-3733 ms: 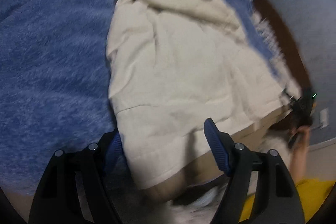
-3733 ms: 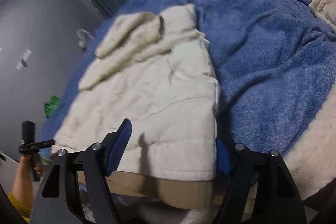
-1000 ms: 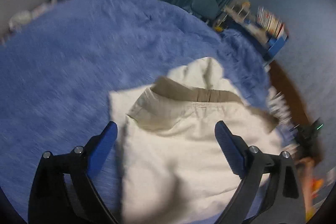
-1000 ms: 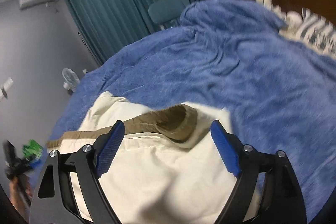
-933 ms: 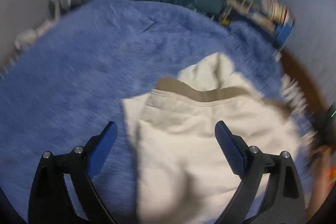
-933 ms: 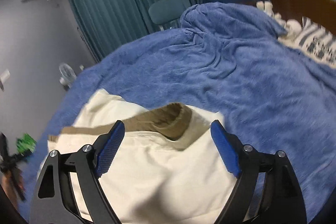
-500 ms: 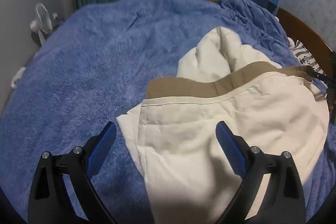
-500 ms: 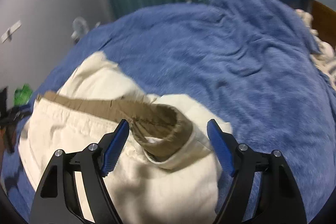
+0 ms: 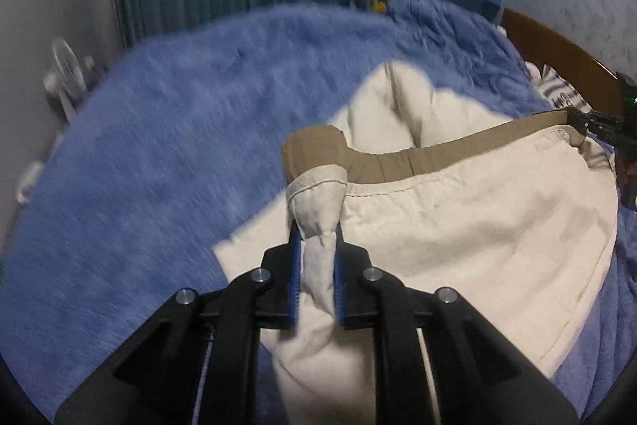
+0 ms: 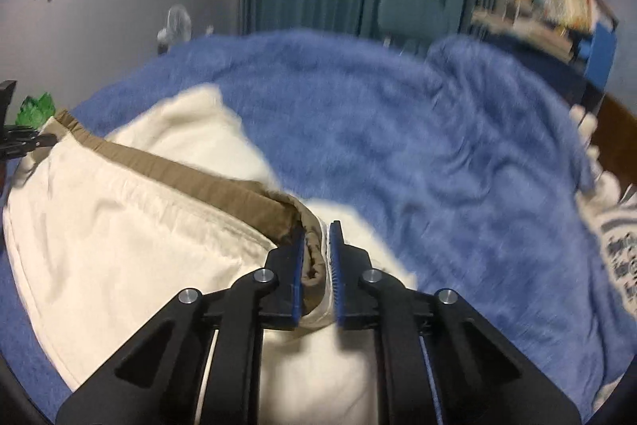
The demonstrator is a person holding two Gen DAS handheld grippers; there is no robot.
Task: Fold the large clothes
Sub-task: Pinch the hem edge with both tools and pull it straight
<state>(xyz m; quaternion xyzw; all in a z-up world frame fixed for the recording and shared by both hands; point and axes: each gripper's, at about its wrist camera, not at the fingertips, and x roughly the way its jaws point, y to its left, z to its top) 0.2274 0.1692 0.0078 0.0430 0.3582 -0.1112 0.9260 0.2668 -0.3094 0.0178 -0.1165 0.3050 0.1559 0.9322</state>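
A blue blanket (image 9: 167, 130) covers the bed and gives a broad soft base for folding. On it, toward the near right, lies the cream garment (image 9: 469, 226), its tan hem (image 10: 191, 182) doubled over the far part. The left tongs (image 9: 316, 237) pinch 1 hem corner and the right tongs (image 10: 316, 237) pinch the other, probably to carry that edge evenly across.
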